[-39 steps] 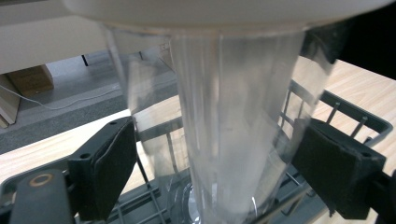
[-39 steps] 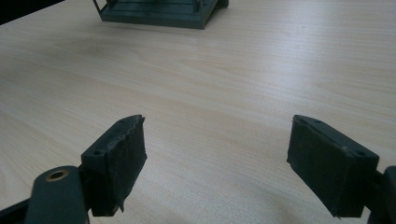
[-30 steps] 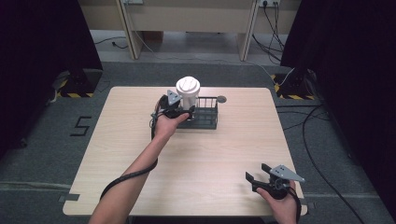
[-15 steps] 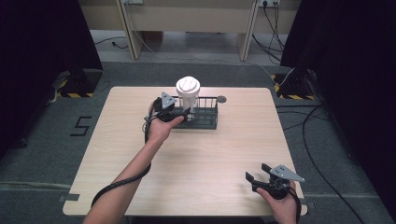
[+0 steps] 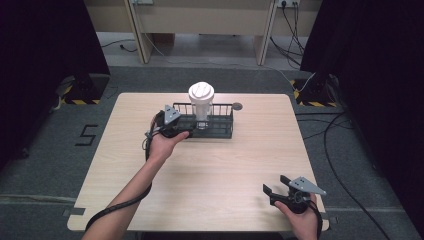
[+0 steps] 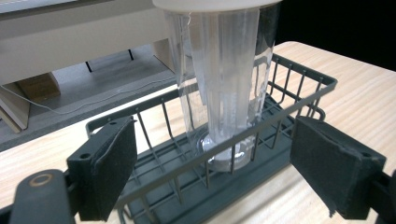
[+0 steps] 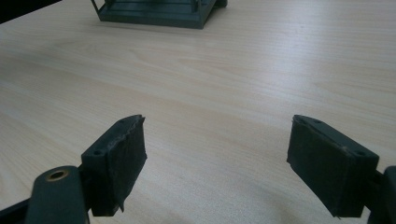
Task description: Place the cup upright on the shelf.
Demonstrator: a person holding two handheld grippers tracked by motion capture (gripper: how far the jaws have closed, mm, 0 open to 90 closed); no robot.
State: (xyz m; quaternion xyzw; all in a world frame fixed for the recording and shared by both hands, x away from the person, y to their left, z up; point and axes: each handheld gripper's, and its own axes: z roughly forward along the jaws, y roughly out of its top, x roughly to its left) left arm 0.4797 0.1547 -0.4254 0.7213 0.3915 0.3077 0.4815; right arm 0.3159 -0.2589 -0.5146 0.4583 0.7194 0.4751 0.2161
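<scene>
L claw (image 5: 186, 126) is wide open, jaws apart w/ nothing between the pads (image 6: 112, 163); in the left gripper view they straddle the near rail of the wire basket (image 6: 280, 100) w/o touching it. On the high view it sits at the basket's 9 o'clock end, hand (image 5: 164, 142) behind it at approx 7 o'clock, cable trailing along the forearm. Inside the basket (image 5: 222, 131) stands a clear ribbed cup (image 6: 224, 88) w/ a white lid (image 5: 201, 92), upright, base on the basket floor, toward the basket's L half. Basket is at the desk's (image 5: 225, 170) 12 o'clock edge, roughly centred. A small dark round disc (image 5: 237, 106) lies on the desk just at the basket's 1 o'clock corner.

R claw (image 5: 272, 192) also wide open, empty, resting low over bare desk at approx 5 o'clock, well apart from the basket. Right gripper view: pads (image 7: 122, 161) over plain wood, basket base (image 7: 159, 16) far off at 12 o'clock.
</scene>
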